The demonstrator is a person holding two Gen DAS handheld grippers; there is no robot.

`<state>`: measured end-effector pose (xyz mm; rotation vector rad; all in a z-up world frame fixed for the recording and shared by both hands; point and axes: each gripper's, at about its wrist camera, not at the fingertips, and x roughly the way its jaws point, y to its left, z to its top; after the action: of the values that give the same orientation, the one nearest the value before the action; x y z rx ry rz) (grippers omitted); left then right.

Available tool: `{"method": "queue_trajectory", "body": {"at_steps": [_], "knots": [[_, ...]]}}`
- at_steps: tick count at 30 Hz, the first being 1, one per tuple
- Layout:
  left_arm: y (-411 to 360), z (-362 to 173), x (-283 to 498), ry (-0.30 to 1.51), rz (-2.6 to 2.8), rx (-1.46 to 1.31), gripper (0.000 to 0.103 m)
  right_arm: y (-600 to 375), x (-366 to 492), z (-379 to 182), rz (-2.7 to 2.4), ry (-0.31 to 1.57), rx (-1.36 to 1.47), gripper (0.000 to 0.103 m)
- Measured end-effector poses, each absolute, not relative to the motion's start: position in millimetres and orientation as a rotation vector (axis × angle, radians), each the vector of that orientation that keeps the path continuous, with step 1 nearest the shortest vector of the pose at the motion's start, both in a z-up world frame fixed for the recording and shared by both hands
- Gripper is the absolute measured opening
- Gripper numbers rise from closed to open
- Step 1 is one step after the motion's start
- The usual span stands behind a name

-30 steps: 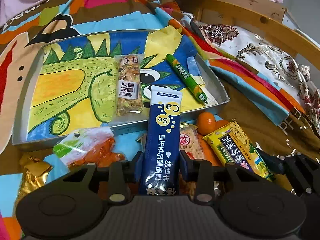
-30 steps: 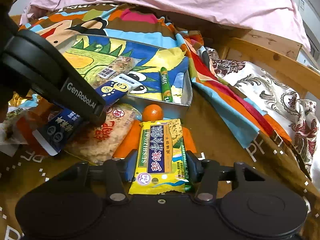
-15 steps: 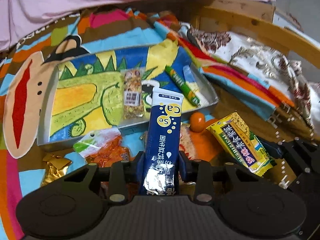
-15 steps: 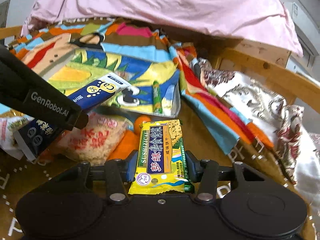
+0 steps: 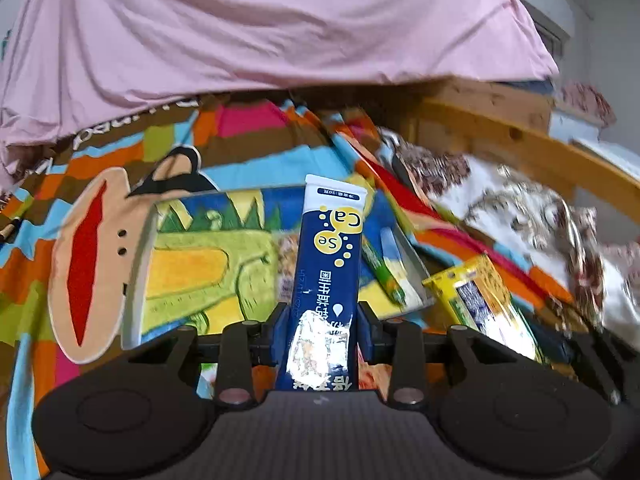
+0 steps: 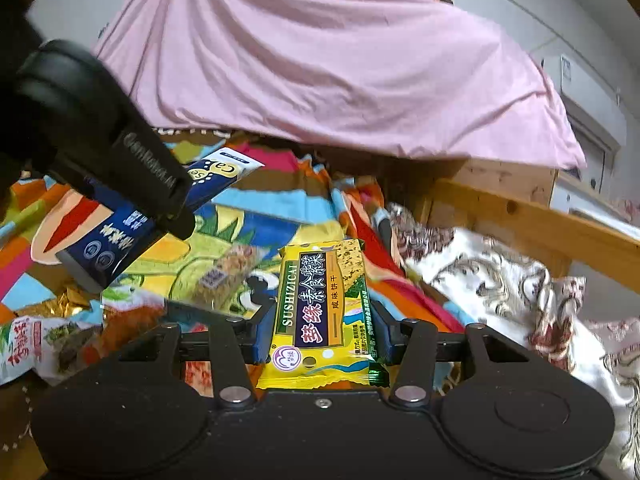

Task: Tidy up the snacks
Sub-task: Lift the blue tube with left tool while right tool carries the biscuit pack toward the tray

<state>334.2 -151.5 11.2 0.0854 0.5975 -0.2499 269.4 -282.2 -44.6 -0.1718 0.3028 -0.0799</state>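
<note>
Left gripper [image 5: 322, 332] clamps blue sachet [image 5: 330, 264] by its lower end. Right gripper [image 6: 320, 334] pinches yellow cracker pack [image 6: 320, 300] at mid-width. Both raised, likely bound for tray [image 5: 138, 280] at ten o'clock, where sorted snacks lie.

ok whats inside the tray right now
A nut bar and a green stick lie in the tray; the blue sachet in the left tongs hides part.

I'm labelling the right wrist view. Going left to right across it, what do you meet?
Black left gripper clamping a dark blue sachet → yellow cracker packet in the right gripper → white floral cloth.
</note>
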Motion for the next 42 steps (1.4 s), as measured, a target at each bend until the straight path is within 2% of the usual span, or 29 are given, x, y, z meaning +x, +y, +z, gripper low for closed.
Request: {"method": "queue_trajectory", "body": {"at_steps": [12,20,31,42], "knots": [[-139,29,380,0.446,-0.12,0.038,0.038,-289,310,-39,-0.086,0.112,-0.208,0.051],[-135,9,432,0.453,-0.099,0.027,0.038,-317,367,-33,-0.041,0.063,-0.151,0.051],[-135,-39,490,0.497,-0.13,0.004,0.038,-304,430,-60,0.042,0.147,-0.117,0.051],[-119,-70,508,0.574,-0.123,0.0,0.038,-290,462,-86,0.084,0.316,-0.103,0.051]]}}
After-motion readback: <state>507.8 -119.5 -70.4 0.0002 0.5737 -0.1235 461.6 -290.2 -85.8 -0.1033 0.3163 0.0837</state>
